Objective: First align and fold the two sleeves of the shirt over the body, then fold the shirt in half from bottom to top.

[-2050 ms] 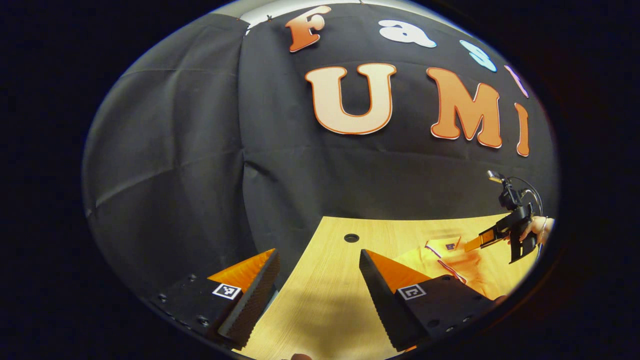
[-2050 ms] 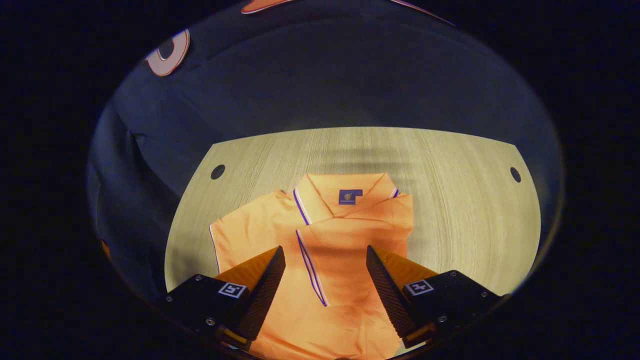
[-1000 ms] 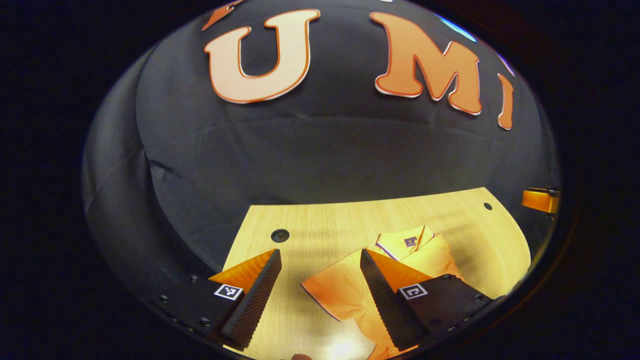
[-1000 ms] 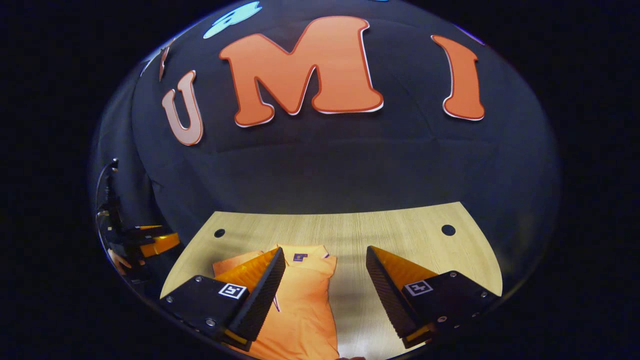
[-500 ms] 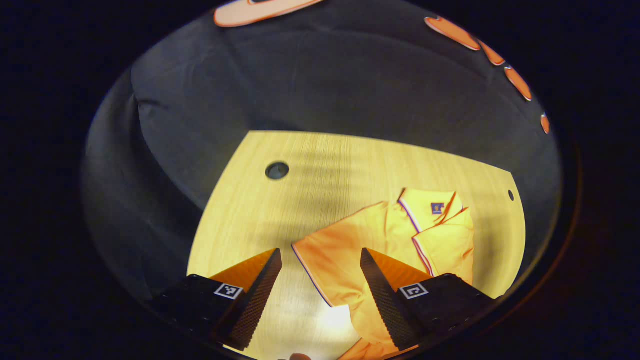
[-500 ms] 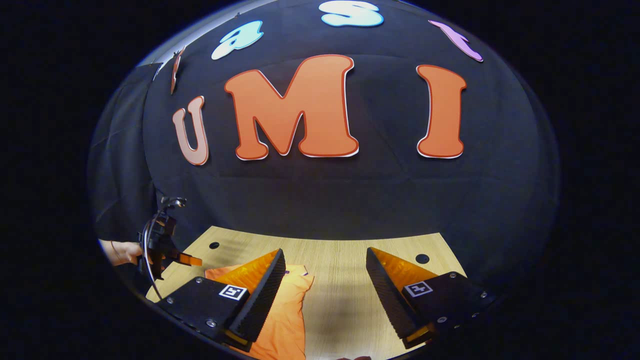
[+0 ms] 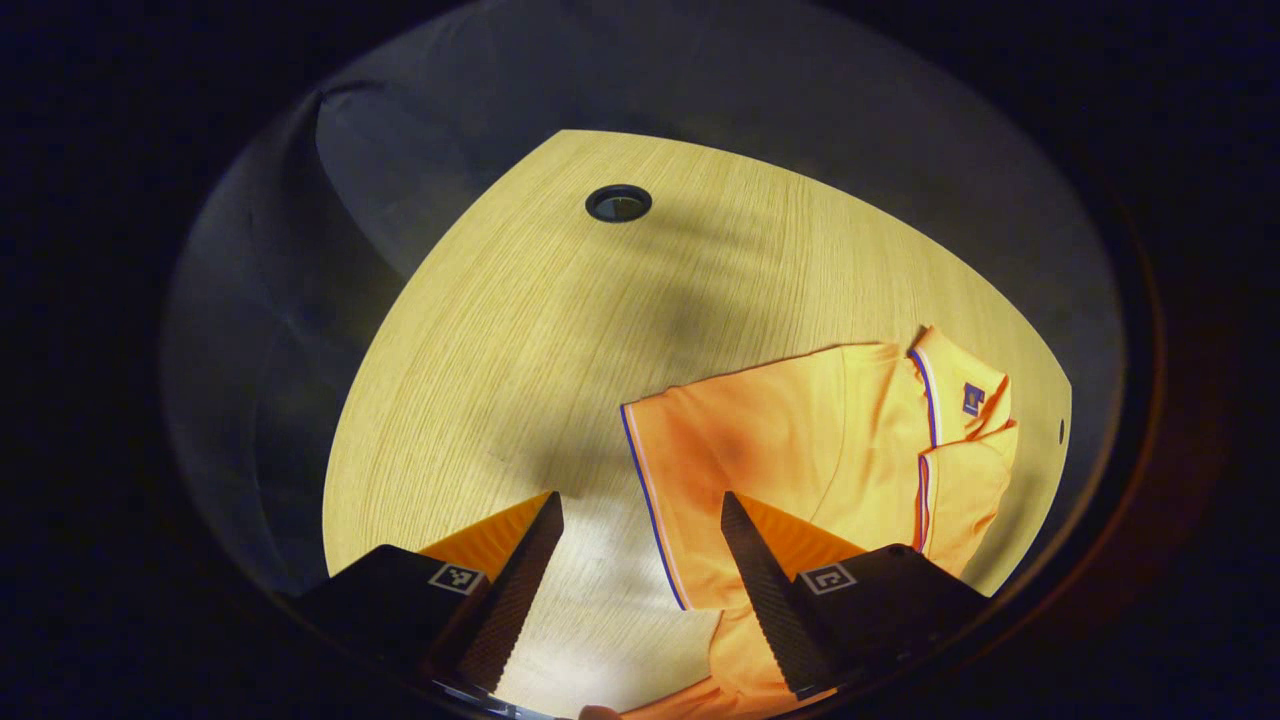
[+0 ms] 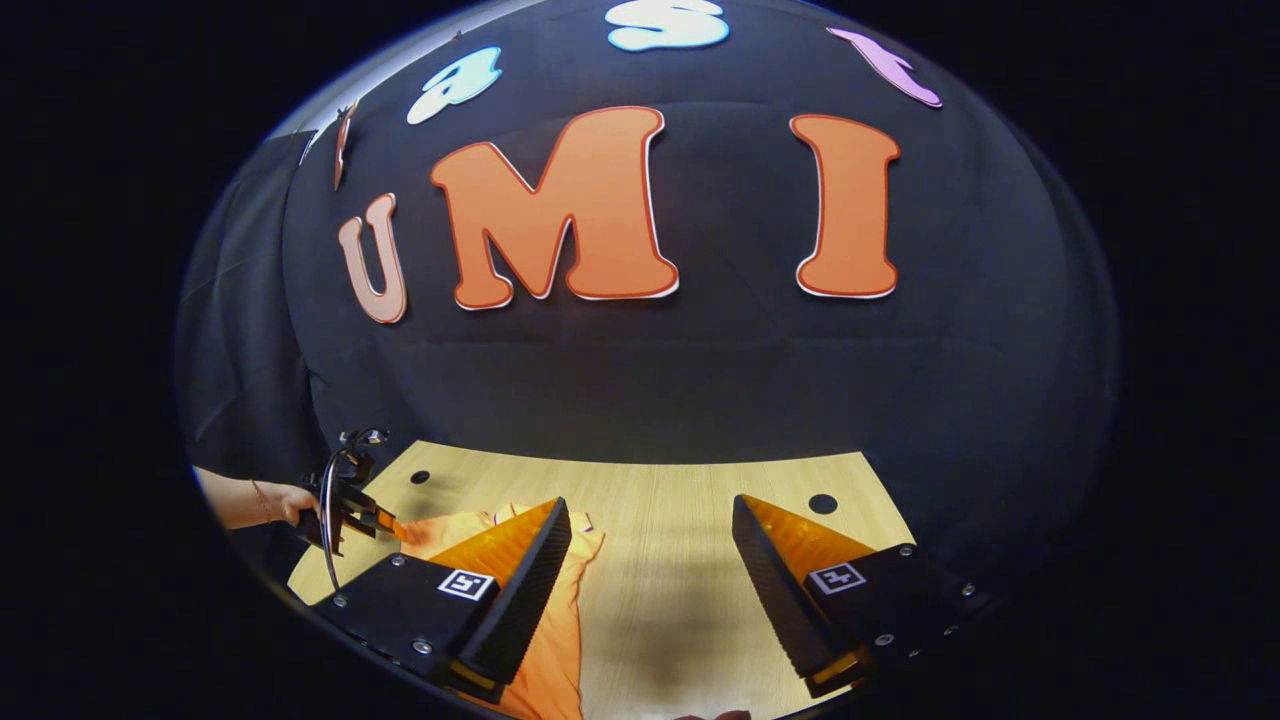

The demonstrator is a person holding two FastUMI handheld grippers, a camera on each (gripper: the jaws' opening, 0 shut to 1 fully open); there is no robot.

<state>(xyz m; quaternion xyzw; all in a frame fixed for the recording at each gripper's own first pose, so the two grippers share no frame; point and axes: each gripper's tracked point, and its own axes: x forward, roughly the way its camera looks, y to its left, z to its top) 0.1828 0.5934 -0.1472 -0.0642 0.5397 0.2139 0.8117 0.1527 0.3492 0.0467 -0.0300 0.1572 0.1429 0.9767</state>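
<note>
I am holding the left gripper (image 7: 640,580) with its fingers spread wide and gripping nothing, hovering over the striped cuff of the shirt's left sleeve (image 7: 700,470), which is lying flat and still spread out on the desk (image 7: 520,330). The cuff edge is running up between the two fingers, one finger over bare wood and the other over the cloth. Beyond it the orange shirt (image 7: 860,440) is lying with its collar (image 7: 950,385) towards the far side, and the other sleeve (image 7: 955,500) looks already folded over the body, so I judge the step in hand to be the second sleeve fold. The next move calls for lowering onto the cuff, pinching it, and carrying it across the chest to line up with its partner without dragging the body. In the right gripper view, I am keeping the right gripper (image 8: 650,590) equally wide apart and empty, tilted up towards the booth's wall, low over the desk beside the shirt. Farther off there, the hand (image 8: 285,503) holding the left gripper is reaching in over the sleeve.
</note>
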